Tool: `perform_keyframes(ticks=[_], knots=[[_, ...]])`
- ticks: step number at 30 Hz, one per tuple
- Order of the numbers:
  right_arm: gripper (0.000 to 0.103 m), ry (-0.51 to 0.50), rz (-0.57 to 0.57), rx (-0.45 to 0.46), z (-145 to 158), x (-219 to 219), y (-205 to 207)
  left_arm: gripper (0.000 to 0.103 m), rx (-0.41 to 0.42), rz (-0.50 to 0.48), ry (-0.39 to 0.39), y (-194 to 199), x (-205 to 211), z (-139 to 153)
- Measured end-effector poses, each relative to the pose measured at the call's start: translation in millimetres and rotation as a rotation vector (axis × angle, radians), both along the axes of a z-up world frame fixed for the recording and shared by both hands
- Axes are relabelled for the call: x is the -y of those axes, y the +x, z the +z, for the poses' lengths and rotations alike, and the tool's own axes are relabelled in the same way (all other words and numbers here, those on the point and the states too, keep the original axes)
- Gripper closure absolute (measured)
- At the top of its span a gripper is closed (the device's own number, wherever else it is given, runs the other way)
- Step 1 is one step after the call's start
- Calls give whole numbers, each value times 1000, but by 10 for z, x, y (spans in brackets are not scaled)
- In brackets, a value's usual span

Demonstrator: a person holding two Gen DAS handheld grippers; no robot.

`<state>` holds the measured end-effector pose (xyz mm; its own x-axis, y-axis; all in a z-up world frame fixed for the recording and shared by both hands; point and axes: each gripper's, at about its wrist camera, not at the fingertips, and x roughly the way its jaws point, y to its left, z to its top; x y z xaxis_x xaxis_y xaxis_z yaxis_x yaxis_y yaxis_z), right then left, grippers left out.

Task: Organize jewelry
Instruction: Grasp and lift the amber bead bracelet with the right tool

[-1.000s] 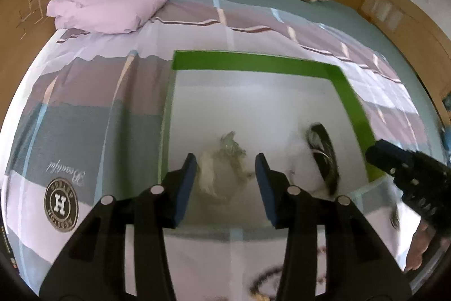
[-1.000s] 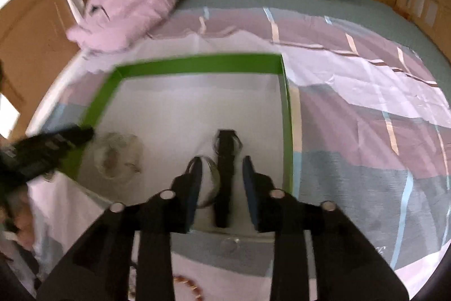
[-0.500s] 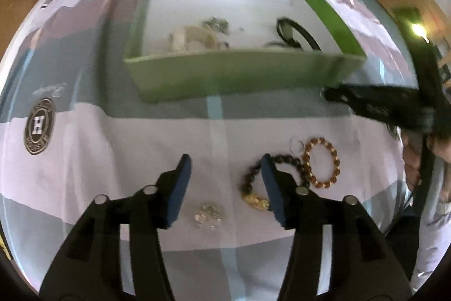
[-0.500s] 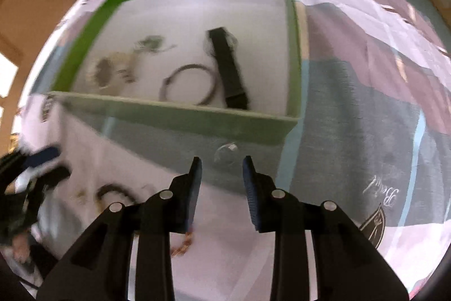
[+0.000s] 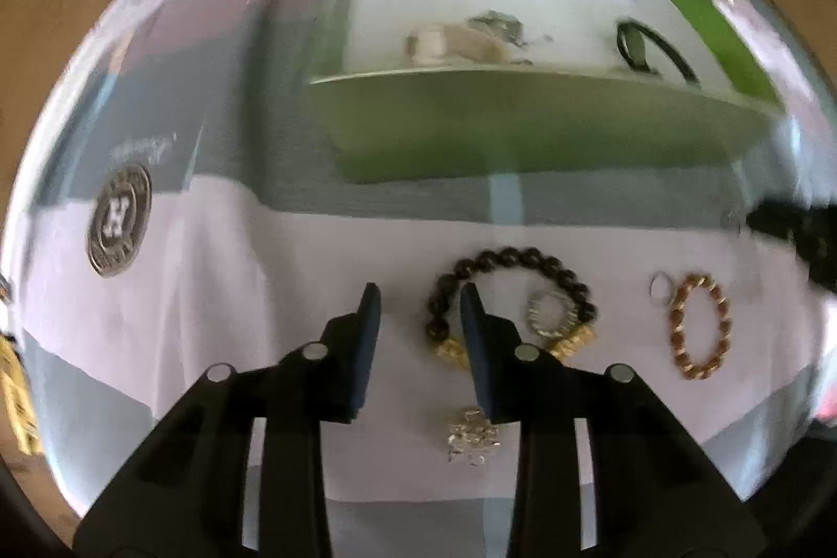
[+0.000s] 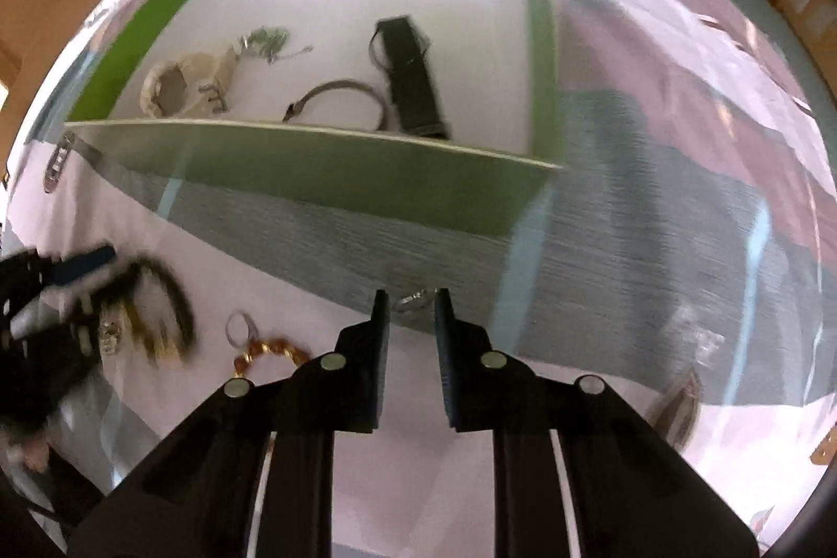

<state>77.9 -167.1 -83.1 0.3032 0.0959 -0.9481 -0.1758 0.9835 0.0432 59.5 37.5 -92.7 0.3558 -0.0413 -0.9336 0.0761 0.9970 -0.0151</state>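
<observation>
Beads of the dark bracelet (image 5: 502, 296) look hard, light, slippery; it lies on the bedspread (image 5: 261, 296) before the box (image 5: 523, 134), part-way between my left gripper (image 5: 418, 302)'s unclamped, narrowing jaws; I'd pinch across its strand; right gripper (image 6: 410, 307) narrowing, empty.

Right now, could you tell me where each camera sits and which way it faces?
Left wrist: on the left hand-held gripper, facing steeply down at the bedspread, a dark bead bracelet and the green box; its own two fingers show, closing, nothing between.
Right wrist: on the right hand-held gripper, facing steeply down at a small silver ring; own fingers show, closing.
Shared: box, dark bracelet, amber bead bracelet; each view shows the other gripper at its edge.
</observation>
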Motion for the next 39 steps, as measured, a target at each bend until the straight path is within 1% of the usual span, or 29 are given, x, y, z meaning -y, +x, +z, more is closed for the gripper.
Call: perform_keyframes(ticks=[1,2,3,4,5,8,10,12,13,14,15,16,17,18,19,20,21,24,29,31,32,34,37,39], knots=[[82,15,5,6,46,43,-45,71,-6,-1,-32,6,-27,19],[81,32,15,1,68,61,-83,68,-2,-11,-52,5,-29,47],[81,59,40,-22,58,57,-130,65,-1,-25,-45,1,-6,72],[81,73,58,-41,29,26,-147,58,8,-35,-36,-19,-2,90],[81,84,74,-60,-2,-11,-184,54,11,-43,-27,-21,22,86],[81,74,113,-103,-140,-128,-227,53,-13,-52,-1,-26,69,-11],[81,53,132,-96,-161,-235,-274,53,-31,-50,18,-3,77,-100],[80,51,142,-104,-203,-244,-286,53,-18,-53,23,-12,55,-96],[80,44,143,-101,-207,-268,-290,57,-17,-53,23,-5,56,-86],[80,46,143,-98,-205,-274,-289,69,-13,-42,23,7,42,-80],[80,50,143,-99,-211,-291,-280,75,-10,-34,26,8,34,-82],[80,52,146,-99,-209,-293,-276,87,-7,-35,26,5,28,-70],[80,46,149,-98,-214,-287,-286,92,-6,-39,22,12,26,-61],[81,34,154,-94,-231,-304,-298,92,-3,-37,15,8,18,-44],[87,24,156,-86,-227,-268,-242,92,-2,-37,2,-2,10,-28],[96,17,164,-75,-221,-313,-265,92,0,-41,-12,-8,6,-10],[96,12,174,-68,-199,-437,-307,92,3,-45,-22,16,35,-7],[96,50,179,-51,-118,-460,-338,92,43,-59,-76,-17,46,111],[96,132,143,0,135,-322,-291,94,109,-94,-236,-43,-13,383],[96,147,115,22,211,-237,-260,94,103,-100,-297,-64,-13,427],[96,152,101,30,244,-193,-236,94,100,-93,-312,-63,-32,432],[96,150,67,42,279,-94,-213,94,95,-67,-284,-43,-63,402],[96,140,21,31,273,38,-158,94,90,-40,-286,-14,-126,365],[96,145,8,25,255,74,-155,94,110,-21,-270,-15,-195,404]])
